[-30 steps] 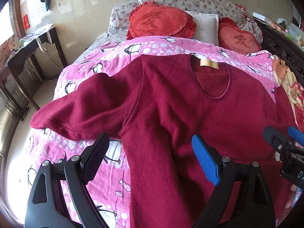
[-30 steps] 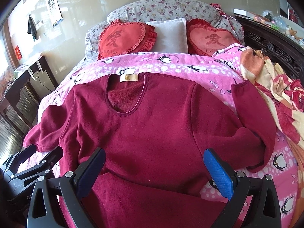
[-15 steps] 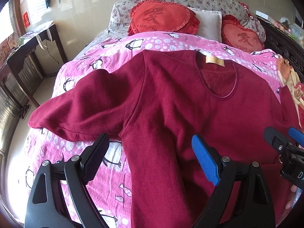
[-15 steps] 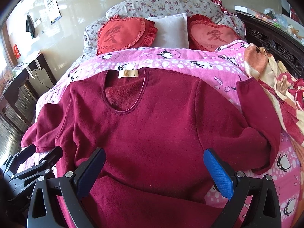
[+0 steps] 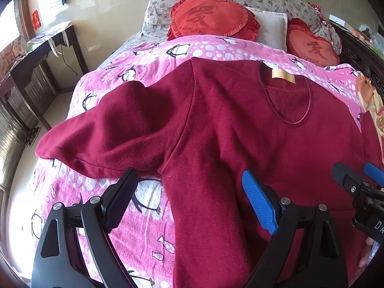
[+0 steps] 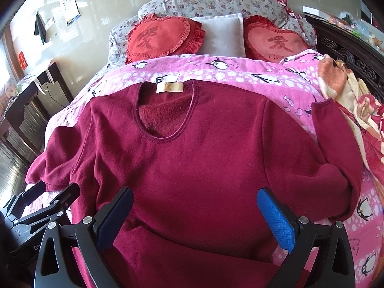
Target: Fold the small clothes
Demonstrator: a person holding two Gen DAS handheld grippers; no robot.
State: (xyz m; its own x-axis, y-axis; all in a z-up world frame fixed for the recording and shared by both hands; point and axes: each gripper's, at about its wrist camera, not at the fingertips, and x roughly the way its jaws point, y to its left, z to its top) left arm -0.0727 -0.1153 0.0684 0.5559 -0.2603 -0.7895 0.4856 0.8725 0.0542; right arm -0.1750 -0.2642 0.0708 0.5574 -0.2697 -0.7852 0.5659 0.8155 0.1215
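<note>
Now your dark red fleece sweater (image 6: 204,158) lies flat on the pink penguin-print bed cover (image 5: 144,240).
Your left hand-held gripper (image 5: 189,196) and right hand-held gripper (image 6: 194,213) gape wide at 6 o'clock, holding nothing.

Left tongs (image 5: 189,192) with jaws spread wide, gripping nothing. Right tongs (image 6: 195,210) likewise spread wide and empty. The two sit side by side, pointing the same way.
</note>
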